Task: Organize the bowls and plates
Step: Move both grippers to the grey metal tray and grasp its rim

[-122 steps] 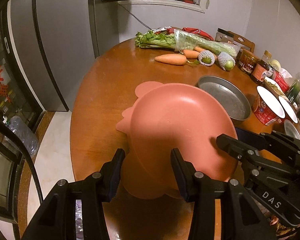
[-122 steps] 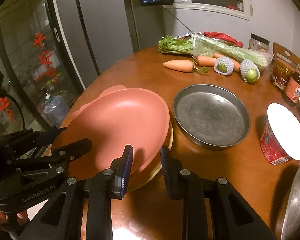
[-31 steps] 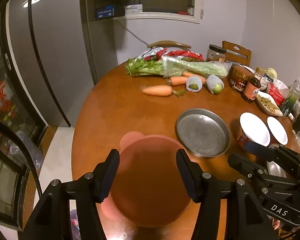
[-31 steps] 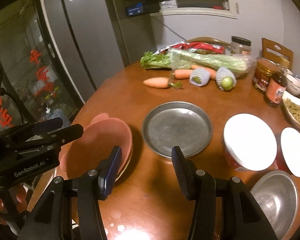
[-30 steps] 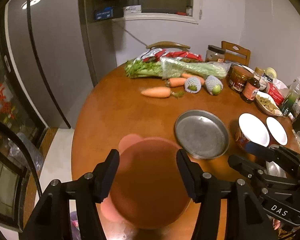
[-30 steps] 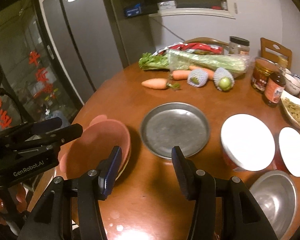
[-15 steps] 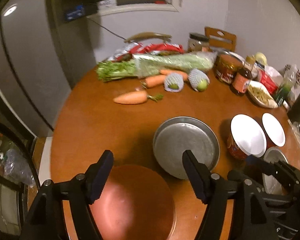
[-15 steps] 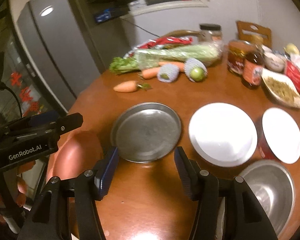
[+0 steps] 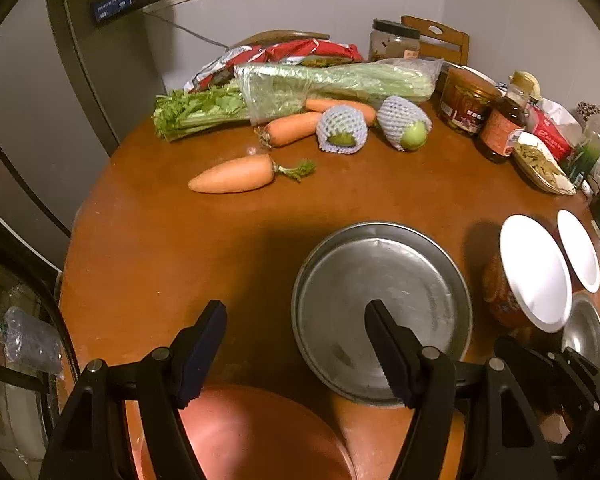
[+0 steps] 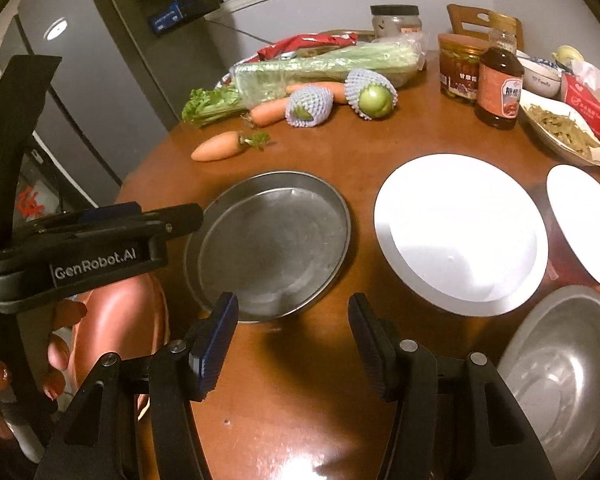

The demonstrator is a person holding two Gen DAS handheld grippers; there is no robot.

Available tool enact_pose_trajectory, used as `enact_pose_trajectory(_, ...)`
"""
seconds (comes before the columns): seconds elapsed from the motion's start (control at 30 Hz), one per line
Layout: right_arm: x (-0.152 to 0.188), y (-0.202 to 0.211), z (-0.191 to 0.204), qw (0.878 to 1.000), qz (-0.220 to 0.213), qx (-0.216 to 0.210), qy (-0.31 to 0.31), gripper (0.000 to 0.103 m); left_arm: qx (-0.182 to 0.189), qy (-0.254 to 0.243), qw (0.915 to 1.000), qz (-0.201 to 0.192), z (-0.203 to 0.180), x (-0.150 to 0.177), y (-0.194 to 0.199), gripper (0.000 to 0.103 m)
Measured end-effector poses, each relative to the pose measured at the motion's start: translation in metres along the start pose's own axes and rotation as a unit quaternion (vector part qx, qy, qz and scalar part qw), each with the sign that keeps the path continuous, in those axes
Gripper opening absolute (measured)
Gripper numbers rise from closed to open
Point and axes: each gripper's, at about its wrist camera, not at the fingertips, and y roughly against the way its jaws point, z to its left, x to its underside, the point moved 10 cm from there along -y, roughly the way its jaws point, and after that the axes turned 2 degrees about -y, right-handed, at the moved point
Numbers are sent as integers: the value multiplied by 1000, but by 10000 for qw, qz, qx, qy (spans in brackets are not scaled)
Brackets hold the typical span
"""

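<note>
Beneath the left gripper [image 9: 294, 354] the pink plate [image 9: 252, 436] runs off the bottom edge, the steel bowl [image 10: 560, 376] right of the right gripper [image 10: 294, 346] is cut by the frame corner, and jar labels are too small to read.

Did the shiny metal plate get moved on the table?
No. The metal plate lies in the same spot below the lone carrot as before; only the cameras shifted, so it looks closer now.

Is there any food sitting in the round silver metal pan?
No, the round silver metal pan is bare inside, showing only its dull scratched bottom on the brown wooden table.
</note>
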Motion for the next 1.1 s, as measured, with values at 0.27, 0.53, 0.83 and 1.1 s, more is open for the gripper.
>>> enact_pose_trajectory(0.27, -1, -18, -5, 9998, 96, 97, -140, 59, 126, 119, 9998, 140, -3, 2, -21, 67)
enact_pose_trajectory(0.53, -5, -27, -4, 9999, 94, 69, -37, 46, 475, 138, 9979, 416, -12, 12, -38, 35)
enact_pose_trajectory(0.83, -11, -22, -2, 9998, -95, 124, 121, 38, 410, 152, 9987, 277, -8, 12, -29, 31)
enact_pose_trajectory(1.1, -18, -9, 9, 9994, -287, 9, 179, 38, 411, 192, 9990, 6, -1, 5, -5, 31)
